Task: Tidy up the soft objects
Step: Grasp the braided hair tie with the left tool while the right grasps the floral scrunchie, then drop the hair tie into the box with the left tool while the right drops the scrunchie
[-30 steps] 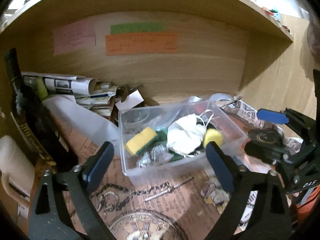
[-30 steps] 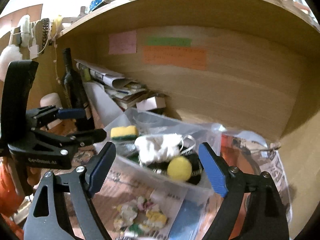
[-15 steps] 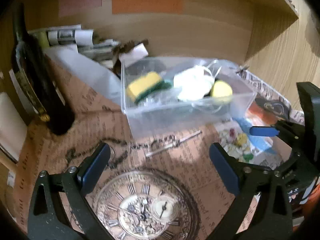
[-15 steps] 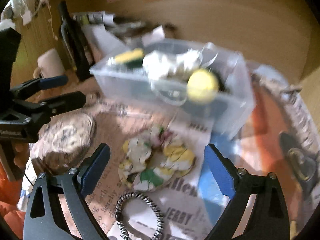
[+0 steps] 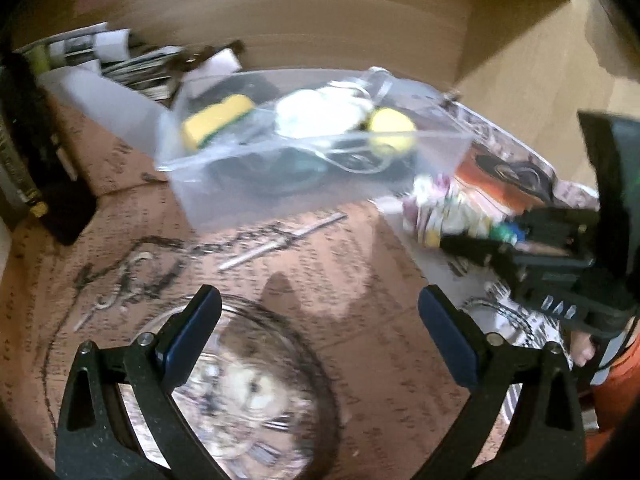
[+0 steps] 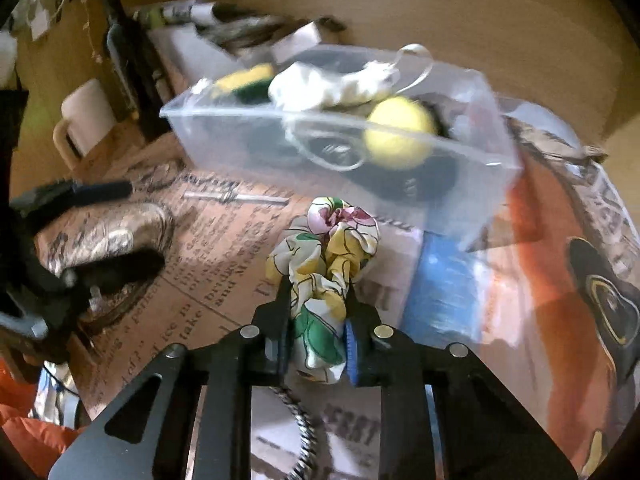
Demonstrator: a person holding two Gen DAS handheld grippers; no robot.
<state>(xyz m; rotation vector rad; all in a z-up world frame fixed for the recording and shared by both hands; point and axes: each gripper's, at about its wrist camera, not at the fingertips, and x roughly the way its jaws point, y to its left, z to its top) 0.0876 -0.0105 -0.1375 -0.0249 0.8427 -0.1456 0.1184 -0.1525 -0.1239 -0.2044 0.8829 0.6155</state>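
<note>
Floral fabric scrunchie pinched in the right gripper, just in front of the clear plastic bin.

The crumpled floral fabric scrunchie (image 6: pixel 326 264), white with yellow, pink and green patches, is clamped between the jaws of the right gripper (image 6: pixel 320 312), its free loop bulging forward over the newspaper-covered worktop (image 6: pixel 208 248). It is judged light, soft and springy: it is squashed easily, nothing in it can break, and a bunched fold near the middle is the safest hold, since a thin edge could slip out. The clear plastic bin (image 6: pixel 472 168), where a yellow foam ball (image 6: pixel 400 132), a white cloth (image 6: pixel 332 84) and a yellow-green sponge (image 6: pixel 244 80) are seen, stands just beyond. The left gripper (image 5: pixel 320 344) is spread wide and empty above the worktop.
</note>
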